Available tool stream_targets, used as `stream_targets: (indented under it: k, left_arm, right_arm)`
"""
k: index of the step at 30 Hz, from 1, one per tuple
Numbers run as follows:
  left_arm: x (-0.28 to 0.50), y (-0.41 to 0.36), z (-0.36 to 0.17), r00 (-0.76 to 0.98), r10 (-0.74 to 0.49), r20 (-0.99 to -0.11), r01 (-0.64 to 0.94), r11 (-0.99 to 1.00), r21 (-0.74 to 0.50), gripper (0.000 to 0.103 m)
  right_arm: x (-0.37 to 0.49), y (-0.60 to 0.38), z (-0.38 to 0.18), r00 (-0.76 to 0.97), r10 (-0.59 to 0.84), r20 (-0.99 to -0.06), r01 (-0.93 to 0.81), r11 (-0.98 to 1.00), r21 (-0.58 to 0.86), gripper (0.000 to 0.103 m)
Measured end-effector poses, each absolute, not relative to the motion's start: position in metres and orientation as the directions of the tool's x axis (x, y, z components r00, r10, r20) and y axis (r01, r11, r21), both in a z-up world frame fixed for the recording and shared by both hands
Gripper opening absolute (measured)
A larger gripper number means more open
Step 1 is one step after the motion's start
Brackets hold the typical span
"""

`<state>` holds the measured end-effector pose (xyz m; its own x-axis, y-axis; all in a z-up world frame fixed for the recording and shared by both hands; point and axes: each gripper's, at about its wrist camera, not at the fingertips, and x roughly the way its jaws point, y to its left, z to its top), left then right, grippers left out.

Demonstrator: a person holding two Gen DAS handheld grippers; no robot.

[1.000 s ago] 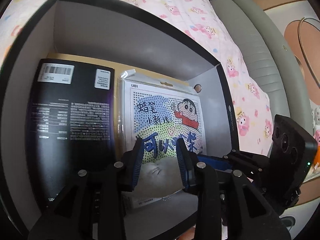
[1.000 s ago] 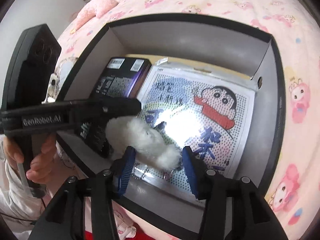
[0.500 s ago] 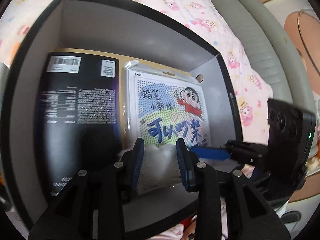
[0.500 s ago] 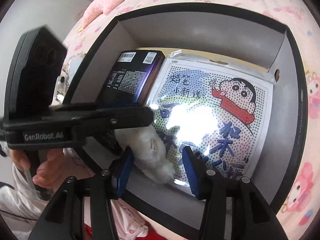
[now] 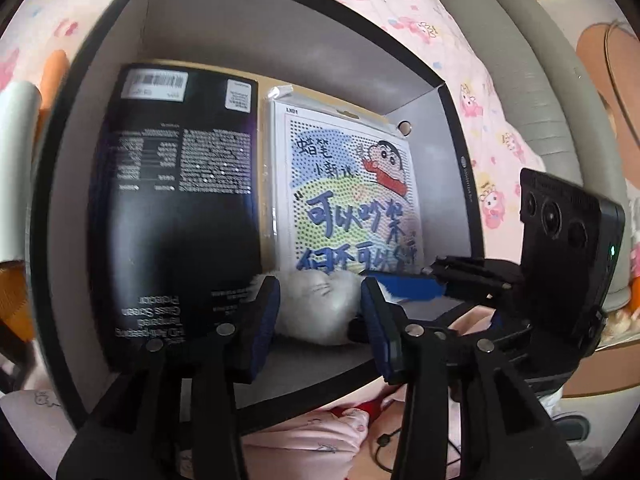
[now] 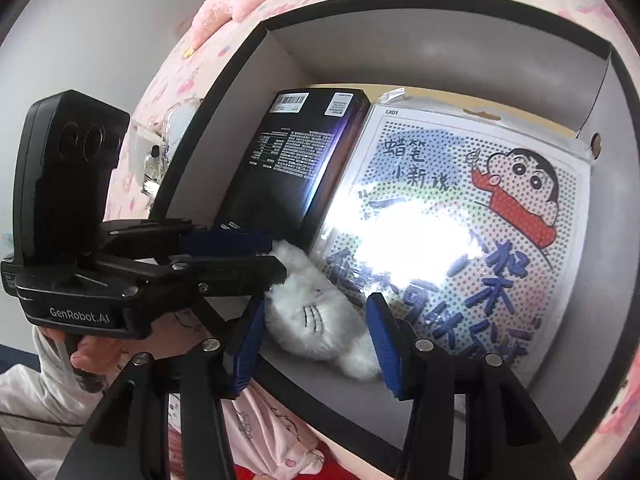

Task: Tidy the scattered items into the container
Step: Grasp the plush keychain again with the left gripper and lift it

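Box (image 5: pixel 456 184): dark rim, grey walls around you.
Plush toy (image 6: pixel 320 316): lies by the near wall, overlapping the black carton (image 5: pixel 176 208) and picture pack (image 6: pixel 480 232).
Left gripper (image 5: pixel 320 304): your jaws parted, holding nothing (toy between them).
Right gripper (image 6: pixel 316 332): jaws wide, empty.

**me:** quick count from my tongs: one grey box (image 5: pixel 280 36), and inside it one black carton (image 5: pixel 176 208), one cartoon bead kit (image 5: pixel 352 200), one white plush (image 5: pixel 316 304) sitting right ahead between my left tips.

**reply:** and tongs?

**me:** two, left gripper (image 5: pixel 320 304) and right gripper (image 6: pixel 316 332).
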<state>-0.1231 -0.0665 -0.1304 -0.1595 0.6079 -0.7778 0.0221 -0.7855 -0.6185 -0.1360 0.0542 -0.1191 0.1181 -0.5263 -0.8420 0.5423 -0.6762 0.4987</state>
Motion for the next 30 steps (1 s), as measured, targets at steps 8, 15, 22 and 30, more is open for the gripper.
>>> stream_targets:
  k: [8, 15, 22, 30]
  left_arm:
    - [-0.14, -0.055, -0.129, -0.192, 0.645, -0.74, 0.02, -0.751, -0.66, 0.04]
    - [-0.171, -0.036, -0.12, -0.253, 0.64, -0.725, -0.049, -0.757, -0.652, 0.037]
    - [-0.162, -0.037, -0.136, -0.222, 0.613, -0.759, -0.034, -0.782, -0.622, 0.04]
    - [-0.143, -0.029, -0.135, -0.186, 0.528, -0.828, -0.09, -0.849, -0.521, 0.04]
  right_arm:
    - [-0.132, 0.055, -0.108, -0.004, -0.522, -0.853, 0.578, -0.697, 0.424, 0.022]
    - [-0.148, 0.054, -0.099, -0.232, -0.442, -0.867, 0.581, -0.778, 0.241, 0.021]
    - [-0.154, 0.056, -0.11, -0.169, -0.409, -0.897, 0.591, -0.77, 0.24, 0.03]
    - [-0.167, 0.101, -0.102, -0.012, -0.558, -0.83, 0.391, -0.767, 0.509, 0.051]
